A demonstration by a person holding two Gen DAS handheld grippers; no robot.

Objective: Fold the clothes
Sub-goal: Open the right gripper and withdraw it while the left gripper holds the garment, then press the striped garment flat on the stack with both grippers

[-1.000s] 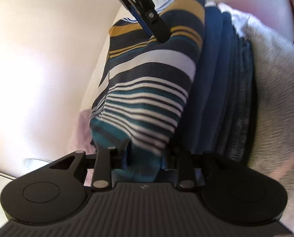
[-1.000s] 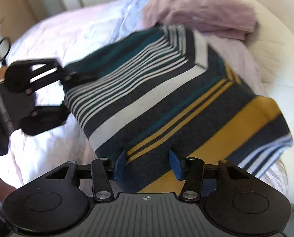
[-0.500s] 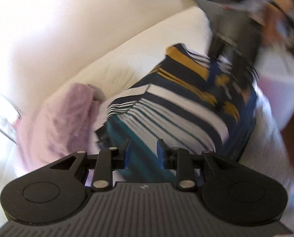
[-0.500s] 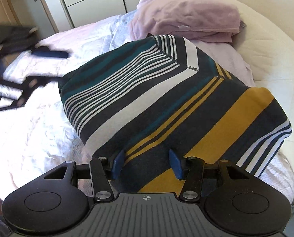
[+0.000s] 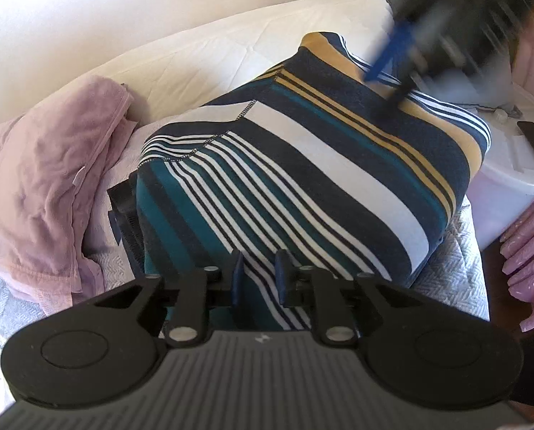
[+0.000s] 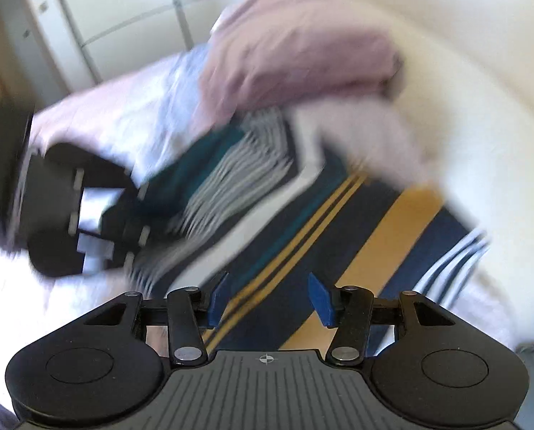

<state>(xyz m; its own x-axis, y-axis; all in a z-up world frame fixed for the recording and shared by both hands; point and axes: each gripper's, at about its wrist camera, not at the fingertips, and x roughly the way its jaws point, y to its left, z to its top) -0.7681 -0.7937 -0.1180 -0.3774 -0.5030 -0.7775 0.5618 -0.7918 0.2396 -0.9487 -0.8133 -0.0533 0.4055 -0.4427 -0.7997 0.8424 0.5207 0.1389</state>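
Observation:
A folded striped garment (image 5: 302,165), navy, teal, white and mustard, lies on the bed. My left gripper (image 5: 258,279) sits at its near teal edge with a narrow gap between the pads; whether cloth is pinched is unclear. It shows blurred at the left of the right wrist view (image 6: 87,208). My right gripper (image 6: 268,301) is open just above the mustard-striped end of the garment (image 6: 302,251). It appears as a blur at the top right of the left wrist view (image 5: 403,57).
A crumpled pink garment (image 5: 48,186) lies left of the striped one, against the cream headboard (image 5: 195,53). A white tub (image 5: 510,165) stands to the right. The bed cover (image 5: 457,265) is pale and textured. Cupboard doors (image 6: 123,18) are behind.
The striped garment has gone from hanging between the grippers to lying folded on the bed. My right gripper has opened wider and is moving fast. The left gripper has drawn near the teal edge.

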